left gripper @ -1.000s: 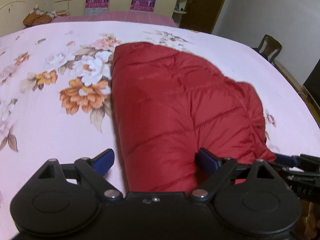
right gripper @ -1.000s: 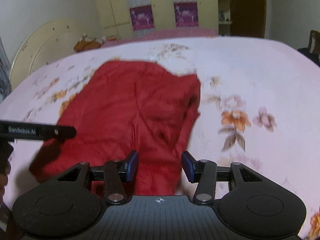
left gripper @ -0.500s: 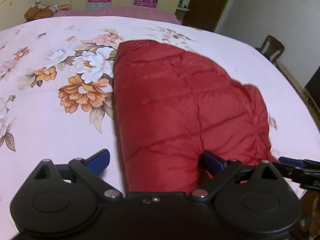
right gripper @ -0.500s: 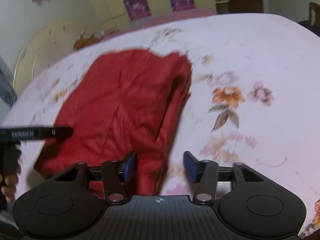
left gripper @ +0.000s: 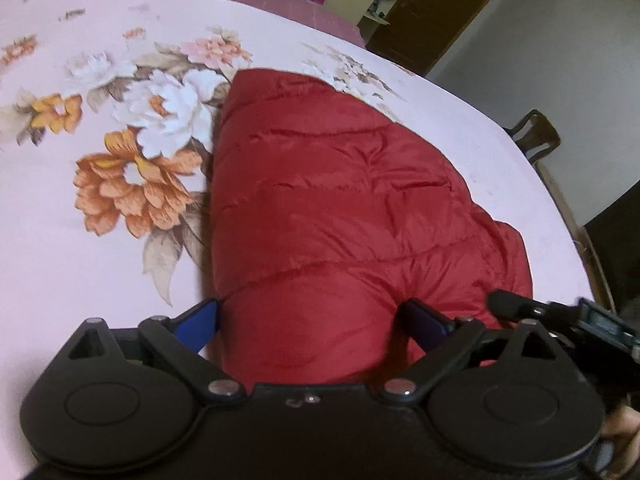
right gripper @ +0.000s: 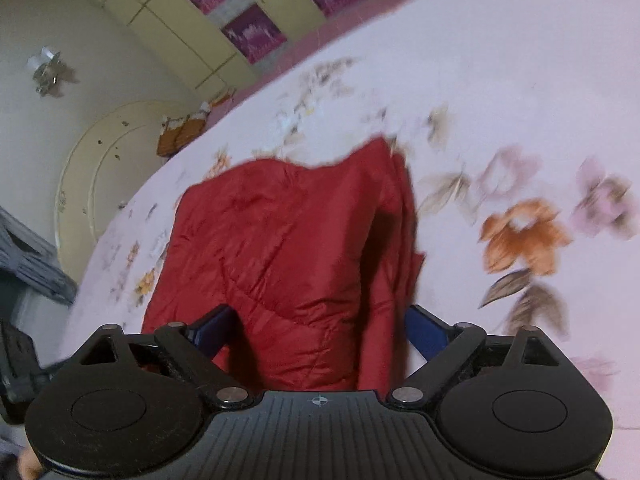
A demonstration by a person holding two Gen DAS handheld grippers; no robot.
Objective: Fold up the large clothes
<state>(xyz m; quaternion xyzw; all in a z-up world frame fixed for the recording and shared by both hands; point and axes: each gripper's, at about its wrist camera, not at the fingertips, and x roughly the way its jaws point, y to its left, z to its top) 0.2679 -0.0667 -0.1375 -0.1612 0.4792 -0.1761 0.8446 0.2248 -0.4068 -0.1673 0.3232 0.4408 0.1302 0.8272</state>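
A red quilted jacket (left gripper: 328, 200) lies folded on the pink floral bedsheet (left gripper: 80, 260). My left gripper (left gripper: 312, 320) stands open and wide, its blue fingers (left gripper: 200, 320) straddling the jacket's near end. The other gripper's dark finger (left gripper: 520, 304) pokes in at the right, by the jacket's bunched corner. In the right wrist view the jacket (right gripper: 280, 240) runs away from me, with layered edges along its right side. My right gripper (right gripper: 320, 330) is opening. The jacket's near end sits between its jaws, and the pads do not press on it.
A wooden chair (left gripper: 536, 140) and a dark wooden door (left gripper: 440, 12) stand beyond the bed's right edge. A cream headboard (right gripper: 92, 184), a brown bundle (right gripper: 180, 136) and a wardrobe with purple panels (right gripper: 248, 36) are at the far end. Sheet (right gripper: 500, 100) lies bare right of the jacket.
My right gripper's jaws have spread from narrow to wide, and its view has rolled and drawn toward the jacket's right side. The left gripper has come closer over the jacket's near end.
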